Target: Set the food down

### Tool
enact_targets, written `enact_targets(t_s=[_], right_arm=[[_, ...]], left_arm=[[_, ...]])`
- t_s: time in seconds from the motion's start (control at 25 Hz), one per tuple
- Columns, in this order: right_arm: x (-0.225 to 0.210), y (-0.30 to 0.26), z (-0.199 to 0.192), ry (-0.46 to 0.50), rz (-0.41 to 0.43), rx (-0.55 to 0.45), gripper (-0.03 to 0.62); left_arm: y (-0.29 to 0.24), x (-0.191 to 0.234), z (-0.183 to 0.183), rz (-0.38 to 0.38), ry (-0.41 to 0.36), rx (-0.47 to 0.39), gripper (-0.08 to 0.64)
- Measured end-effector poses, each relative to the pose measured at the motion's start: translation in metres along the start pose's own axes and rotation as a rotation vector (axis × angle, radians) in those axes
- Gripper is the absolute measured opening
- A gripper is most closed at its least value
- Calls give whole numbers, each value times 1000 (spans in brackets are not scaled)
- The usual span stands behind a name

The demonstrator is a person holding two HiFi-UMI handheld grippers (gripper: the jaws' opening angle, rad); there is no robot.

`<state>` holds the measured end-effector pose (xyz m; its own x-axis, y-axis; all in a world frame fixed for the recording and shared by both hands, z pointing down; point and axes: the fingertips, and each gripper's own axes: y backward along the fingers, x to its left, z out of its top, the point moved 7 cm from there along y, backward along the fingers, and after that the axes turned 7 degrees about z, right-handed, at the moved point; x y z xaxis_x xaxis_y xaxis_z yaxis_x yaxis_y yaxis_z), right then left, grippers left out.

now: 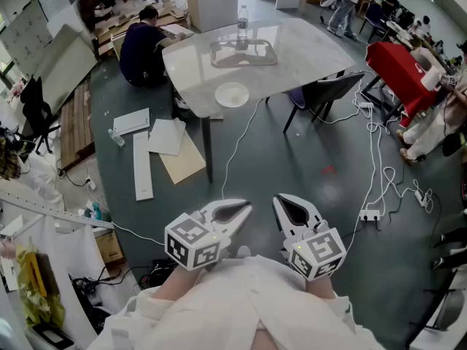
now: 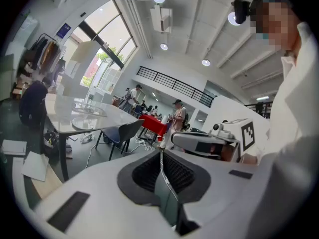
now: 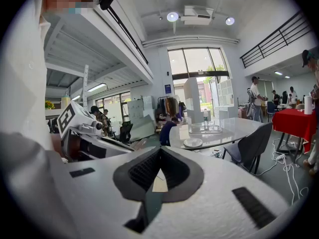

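**Grippers, two.** The left gripper (image 1: 232, 211) and the right gripper (image 1: 292, 211) are both held close to the person's body and tipped slightly down. Each has its jaws pressed together with nothing between them, as each gripper's own view confirms.

**Food, none seen.** No view shows the food. It is in neither gripper, and none can be made out on the worktop from here.

**Worktop, one.** The worktop (image 1: 306, 46) is pale and glossy and stands well apart from both grippers, across open floor.
- Plate (image 1: 232, 94), one: white, apparently bare, near the front edge.
- Clear tray (image 1: 219, 57), one: further back.
- Water bottle (image 1: 242, 22), one: upright, at the tray's far side.

**Chair, one.** The dark chair (image 1: 328, 90) is at the worktop's right.

**Seated person, one.** This person (image 1: 142, 46) is at the worktop's far left corner.

**Floor items.**
- White cable (image 1: 241, 141): runs from the worktop toward the person's feet.
- Power strip (image 1: 370, 214), one: at the right.

**Hazards, as judged.**
- With both grippers closed on nothing, there is no food to put down. It has to be found and picked up first.
- The cable lies across the way to the worktop and could catch a foot.
- The plate sits close to the rim, so a clumsy placement could push it off.
- The upright bottle could tip if a gripper reaching for the tray brushes it.
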<state>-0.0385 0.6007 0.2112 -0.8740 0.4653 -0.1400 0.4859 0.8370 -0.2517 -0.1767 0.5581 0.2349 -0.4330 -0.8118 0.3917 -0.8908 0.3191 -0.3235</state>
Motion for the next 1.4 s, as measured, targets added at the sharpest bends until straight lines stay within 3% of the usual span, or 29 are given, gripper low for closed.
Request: enact_targets(t_s=[0.24,0.44,0.8,0.96,1.4], right_arm=[[-2,0,-1,10,2,9,2],[0,0,-7,0,7,14,2],[-8,12,-17,-56,45,-7,3],[-17,16,-26,-55,34,-2,3],[-35,15,-42,-87,103,46,3]], left_arm=[[-2,-1,1,38,-43,-28,26],[-4,-4,-6,64,-103,1,26],[-19,-16,-10,45,-52,9,26],[-29,-18,-21,62,-34,12,26],[-46,-17,-41,103,34,59,26]])
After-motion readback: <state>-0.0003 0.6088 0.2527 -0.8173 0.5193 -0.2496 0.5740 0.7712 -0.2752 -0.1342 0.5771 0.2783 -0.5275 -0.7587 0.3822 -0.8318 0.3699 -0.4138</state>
